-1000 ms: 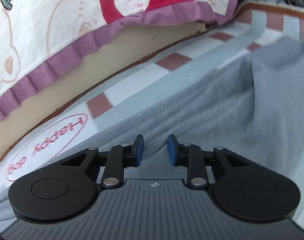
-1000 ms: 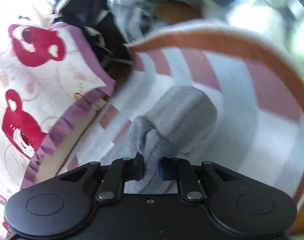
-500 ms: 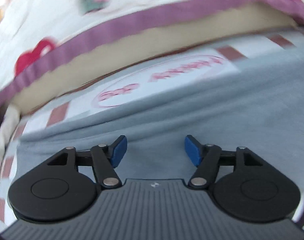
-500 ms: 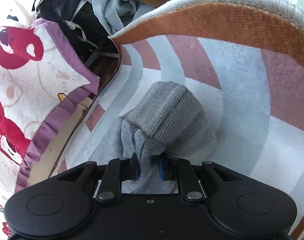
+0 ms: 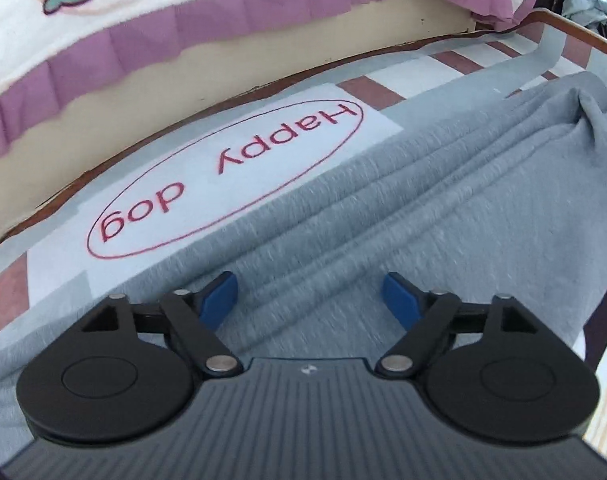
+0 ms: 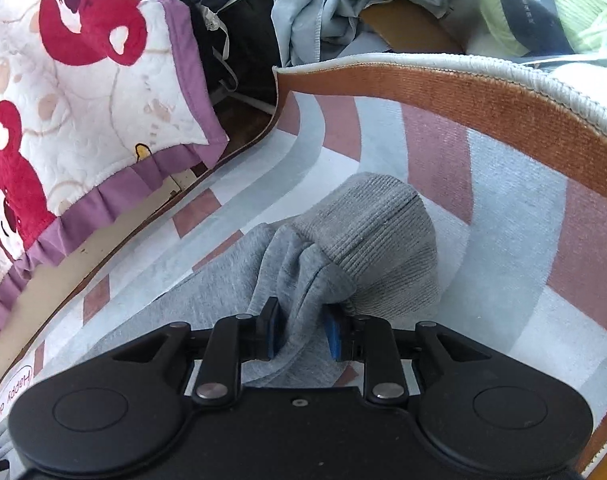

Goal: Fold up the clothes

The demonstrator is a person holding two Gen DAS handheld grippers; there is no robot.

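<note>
A grey garment [image 5: 443, 208] lies spread over a striped rug [image 5: 231, 160], with long creases running toward its far right end. My left gripper [image 5: 311, 298] hovers just above the cloth, open wide, with nothing between its blue pads. In the right wrist view the same grey garment [image 6: 303, 272] is bunched up, and its ribbed cuff [image 6: 379, 232] bulges past the fingers. My right gripper [image 6: 303, 334] is shut on that bunched fabric just behind the cuff.
The rug carries a red oval with the words "Happy dog" [image 5: 223, 176]. A quilted blanket with purple trim [image 5: 183, 20] hangs along the far side, also as the blanket [image 6: 83, 128]. Piled clothes [image 6: 335, 4] and green yarn [image 6: 575, 12] lie beyond the rug's brown edge [image 6: 463, 92].
My left gripper opened wider and swung left along the garment, bringing the "Happy dog" oval into view. The right gripper stayed shut on the bunched fabric and lowered a little nearer the rug.
</note>
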